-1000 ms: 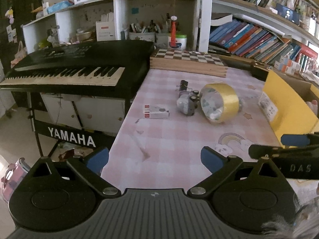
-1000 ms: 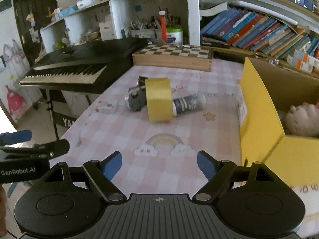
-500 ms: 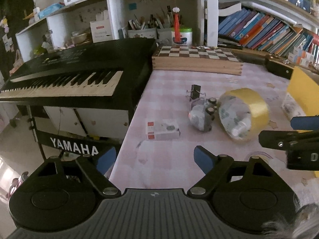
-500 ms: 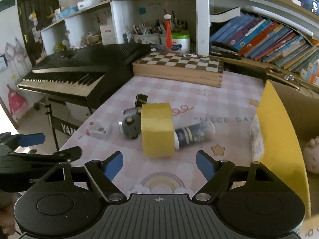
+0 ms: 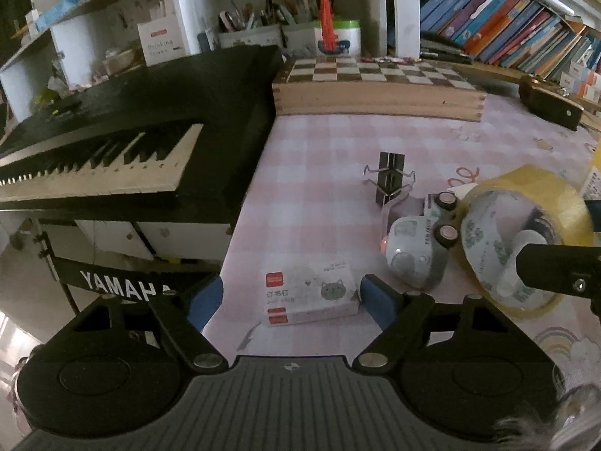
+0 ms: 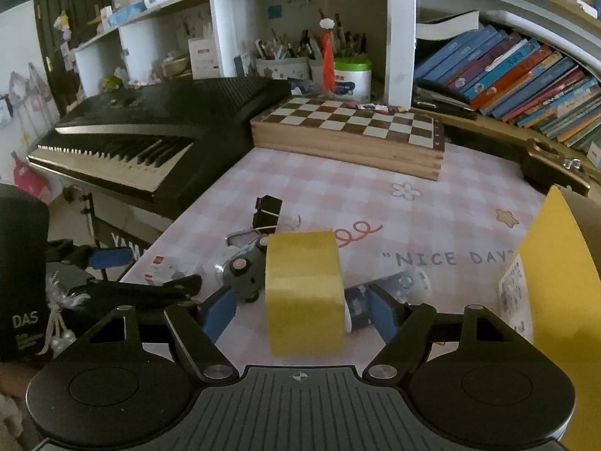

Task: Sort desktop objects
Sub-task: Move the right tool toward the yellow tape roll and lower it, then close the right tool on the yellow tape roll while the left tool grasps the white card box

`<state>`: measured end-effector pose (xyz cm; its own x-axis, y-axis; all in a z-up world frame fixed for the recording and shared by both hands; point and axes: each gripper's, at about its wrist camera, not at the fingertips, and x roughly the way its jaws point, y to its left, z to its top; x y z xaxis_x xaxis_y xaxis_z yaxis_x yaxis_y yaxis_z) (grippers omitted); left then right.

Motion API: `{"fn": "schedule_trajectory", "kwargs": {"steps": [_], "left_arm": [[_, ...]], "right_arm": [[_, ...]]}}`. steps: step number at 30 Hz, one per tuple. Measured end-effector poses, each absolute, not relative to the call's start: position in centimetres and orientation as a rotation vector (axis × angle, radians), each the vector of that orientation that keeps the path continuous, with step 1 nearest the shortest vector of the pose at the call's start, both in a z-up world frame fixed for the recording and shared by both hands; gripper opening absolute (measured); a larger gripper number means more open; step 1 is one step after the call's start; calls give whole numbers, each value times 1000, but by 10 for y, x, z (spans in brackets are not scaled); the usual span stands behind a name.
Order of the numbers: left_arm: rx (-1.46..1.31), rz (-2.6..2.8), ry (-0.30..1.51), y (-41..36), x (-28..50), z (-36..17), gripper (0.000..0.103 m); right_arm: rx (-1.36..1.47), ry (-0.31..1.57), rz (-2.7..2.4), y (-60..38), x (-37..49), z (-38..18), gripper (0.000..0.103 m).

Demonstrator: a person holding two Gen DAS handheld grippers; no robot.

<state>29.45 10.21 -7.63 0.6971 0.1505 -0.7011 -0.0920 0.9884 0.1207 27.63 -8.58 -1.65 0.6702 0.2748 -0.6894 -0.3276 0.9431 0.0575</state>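
Note:
A white staple box with a cat picture lies near the table's left edge, between the pads of my left gripper. Its jaws are closing, with a gap still on the left side. A yellow tape roll stands on edge between the pads of my right gripper. Those jaws are closing too, with room on both sides. A grey toy car lies against the roll, and a black binder clip stands behind it. A small dark tube pokes out behind the roll.
A yellow cardboard box stands open at the right. A wooden chessboard case lies at the back of the pink checked tablecloth. A black keyboard flanks the table's left edge. Shelves of books and pens rise behind.
Both grippers have moved forward over the table and narrowed. The staple box now sits between the left pads and the tape roll between the right pads.

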Motion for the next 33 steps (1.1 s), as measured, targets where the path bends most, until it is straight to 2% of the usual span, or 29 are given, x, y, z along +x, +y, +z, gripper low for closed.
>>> {"fn": "schedule_trajectory", "kwargs": {"steps": [3, 6, 7, 8, 12, 33], "left_arm": [[54, 132, 789, 104, 298, -78, 76], [43, 113, 781, 104, 298, -79, 65], [35, 100, 776, 103, 297, -79, 55], [27, 92, 772, 103, 297, -79, 53], [28, 98, 776, 103, 294, -78, 52], [-98, 22, 708, 100, 206, -29, 52]], "right_arm": [[-82, 777, 339, -84, 280, -20, 71], [-93, 787, 337, -81, 283, -23, 66], [-97, 790, 336, -80, 283, -24, 63], [-101, 793, 336, -79, 284, -25, 58], [-111, 801, 338, -78, 283, -25, 42], [-124, 817, 429, -92, 235, -4, 41]]}}
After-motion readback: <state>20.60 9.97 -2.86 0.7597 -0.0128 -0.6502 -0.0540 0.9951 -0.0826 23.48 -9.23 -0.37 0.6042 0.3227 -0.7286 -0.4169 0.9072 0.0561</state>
